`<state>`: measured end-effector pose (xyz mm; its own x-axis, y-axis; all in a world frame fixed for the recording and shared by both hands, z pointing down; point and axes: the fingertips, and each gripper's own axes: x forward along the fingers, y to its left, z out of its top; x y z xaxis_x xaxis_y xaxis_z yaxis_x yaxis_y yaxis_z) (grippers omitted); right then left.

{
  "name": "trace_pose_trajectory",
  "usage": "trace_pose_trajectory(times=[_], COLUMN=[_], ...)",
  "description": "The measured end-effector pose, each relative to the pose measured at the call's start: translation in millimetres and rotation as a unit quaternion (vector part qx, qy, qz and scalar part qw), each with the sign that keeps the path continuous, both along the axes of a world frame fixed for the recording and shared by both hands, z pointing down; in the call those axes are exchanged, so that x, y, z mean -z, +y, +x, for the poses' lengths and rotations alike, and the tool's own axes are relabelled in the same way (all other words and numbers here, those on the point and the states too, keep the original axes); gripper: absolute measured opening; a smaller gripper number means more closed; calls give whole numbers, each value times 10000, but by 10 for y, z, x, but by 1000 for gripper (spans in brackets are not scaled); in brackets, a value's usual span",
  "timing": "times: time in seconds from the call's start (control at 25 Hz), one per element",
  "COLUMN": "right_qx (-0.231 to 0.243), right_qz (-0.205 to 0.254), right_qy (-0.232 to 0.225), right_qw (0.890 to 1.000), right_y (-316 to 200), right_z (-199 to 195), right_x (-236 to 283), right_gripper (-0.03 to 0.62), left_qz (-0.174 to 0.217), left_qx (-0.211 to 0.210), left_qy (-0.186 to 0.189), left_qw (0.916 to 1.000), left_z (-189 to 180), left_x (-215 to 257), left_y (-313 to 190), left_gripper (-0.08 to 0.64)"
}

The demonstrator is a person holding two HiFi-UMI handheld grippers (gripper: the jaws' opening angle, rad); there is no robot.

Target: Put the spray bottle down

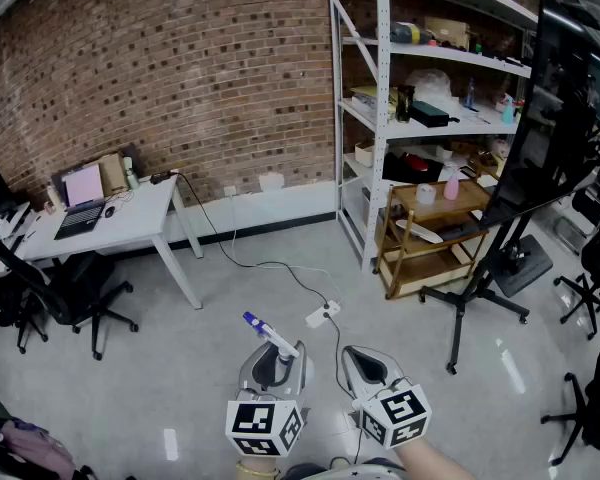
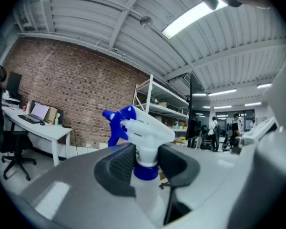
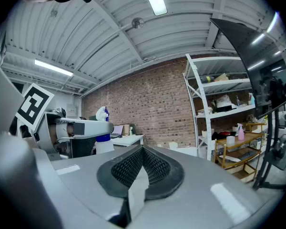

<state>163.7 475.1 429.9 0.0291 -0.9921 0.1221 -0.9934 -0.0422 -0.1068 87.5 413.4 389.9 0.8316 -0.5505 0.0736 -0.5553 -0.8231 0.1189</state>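
Observation:
A white spray bottle (image 1: 271,335) with a blue nozzle and blue collar stands upright between the jaws of my left gripper (image 1: 277,356), which is shut on its neck. In the left gripper view the bottle (image 2: 144,127) rises out of the two black pads, nozzle pointing left. My right gripper (image 1: 365,365) is beside it on the right, shut with nothing held; its pads (image 3: 155,168) meet in the right gripper view. That view also shows the left gripper (image 3: 83,128) and the bottle (image 3: 103,114) at the left. Both grippers hang in the air above the floor.
A white desk (image 1: 130,223) with a laptop stands at the left, office chairs (image 1: 75,298) beside it. Metal shelving (image 1: 430,118) and a wooden cart (image 1: 435,238) are at the right, with a black screen stand (image 1: 480,288). A cable and power strip (image 1: 322,314) lie on the floor.

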Motion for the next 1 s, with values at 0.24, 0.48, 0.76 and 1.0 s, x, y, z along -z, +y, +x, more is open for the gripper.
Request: trace_pose_trajectory(times=[0.24, 0.48, 0.76, 1.0], right_qx=[337, 1053, 1788, 2031], right_qz=[93, 25, -113, -170], right_qy=[-11, -49, -10, 16], right_qw=[9994, 9944, 9838, 9790], right_y=[-151, -481, -1022, -1893], right_z=[-150, -508, -1005, -1257], right_x=[-68, -123, -243, -293], right_gripper=[-3, -3, -3, -3], left_qz=[46, -48, -258, -309], left_qx=[373, 1252, 2044, 2353], left_qy=[-1, -78, -88, -74], left_qw=[9993, 9921, 9785, 9714], left_z=[-264, -825, -1411, -1731], left_x=[-48, -134, -328, -405], left_y=[-53, -227, -682, -1495], left_gripper=[138, 138, 138, 138])
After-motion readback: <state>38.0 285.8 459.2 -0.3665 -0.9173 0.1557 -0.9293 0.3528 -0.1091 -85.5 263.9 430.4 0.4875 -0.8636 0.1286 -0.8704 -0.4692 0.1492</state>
